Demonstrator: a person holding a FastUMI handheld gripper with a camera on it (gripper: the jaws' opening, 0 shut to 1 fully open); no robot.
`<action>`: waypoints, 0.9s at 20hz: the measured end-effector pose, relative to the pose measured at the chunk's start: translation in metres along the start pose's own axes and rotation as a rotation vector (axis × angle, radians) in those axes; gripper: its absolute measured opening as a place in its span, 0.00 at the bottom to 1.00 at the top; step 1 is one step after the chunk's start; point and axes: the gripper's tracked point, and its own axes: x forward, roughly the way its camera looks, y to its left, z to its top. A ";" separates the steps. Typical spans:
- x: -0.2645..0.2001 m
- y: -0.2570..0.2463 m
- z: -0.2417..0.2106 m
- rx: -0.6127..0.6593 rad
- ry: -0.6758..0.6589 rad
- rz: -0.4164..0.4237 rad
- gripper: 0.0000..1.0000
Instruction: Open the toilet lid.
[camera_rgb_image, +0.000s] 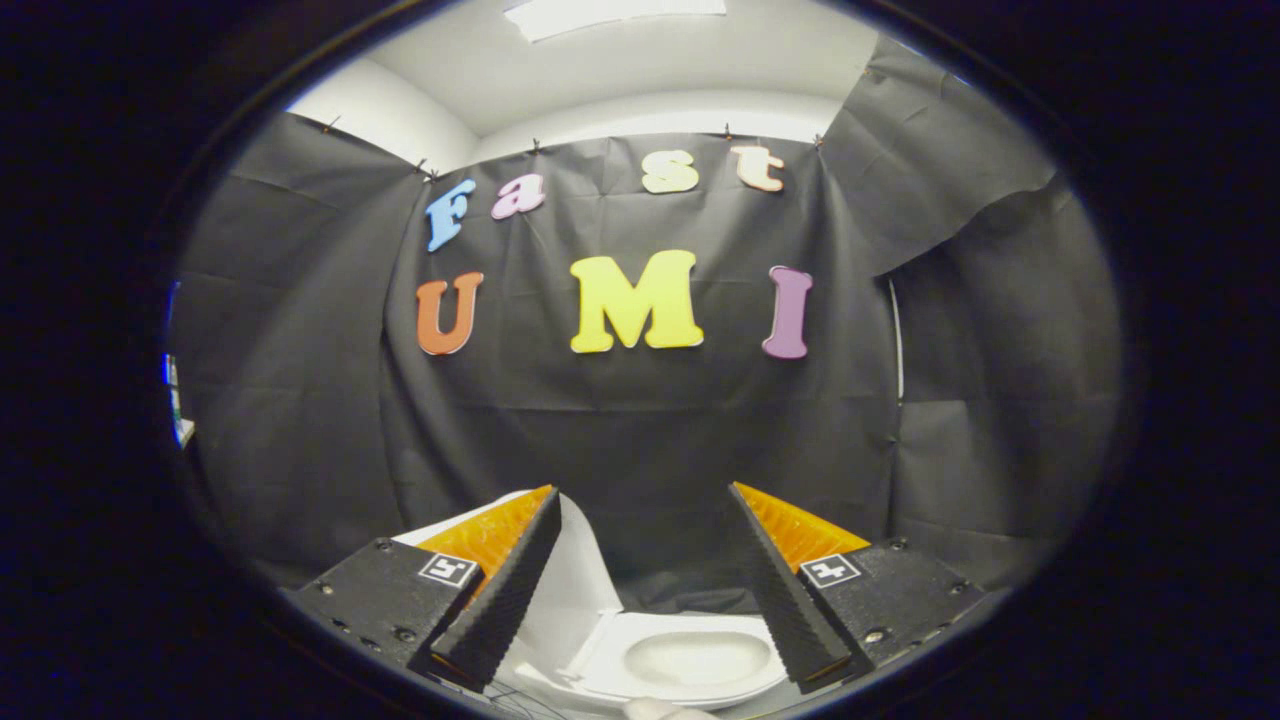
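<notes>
Item 1: my hand-held gripper (640, 500). Its 2 fingers stand wide apart, with nothing clamped between them and neither finger pressing on anything. The inner faces are ribbed, and each finger's base block carries 1 small square marker. The fingers point forward and upward toward the booth wall, high above the toilet.

Item 2: toilet lid (575, 580). White, raised and standing roughly upright, leaning toward the left-hand side of the bowl. It shows just behind and beside the left finger (500, 590), which covers part of it. I cannot tell whether the finger touches the lid or merely passes in front of it.

Item 3: toilet seat (690, 660). White, lying flat below and between the 2 fingers, with the oval opening of the bowl uncovered. The right finger (785, 590) overlaps its right-hand rim in the view.

Item 4: a pale object (665, 710) at the very bottom, below the seat, too cut off to identify.

Item 5: black cloth wall (640, 430). It hangs behind the toilet and wraps around both sides, creased, pinned along its upper border.

Item 6: white ceiling (620, 70) above the cloth, with 1 bright light panel (615, 15).
</notes>
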 end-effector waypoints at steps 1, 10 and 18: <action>-0.005 -0.011 -0.006 0.001 0.010 -0.016 1.00; -0.039 -0.091 -0.084 0.036 0.102 -0.120 1.00; -0.070 -0.115 -0.145 -0.023 0.143 -0.139 1.00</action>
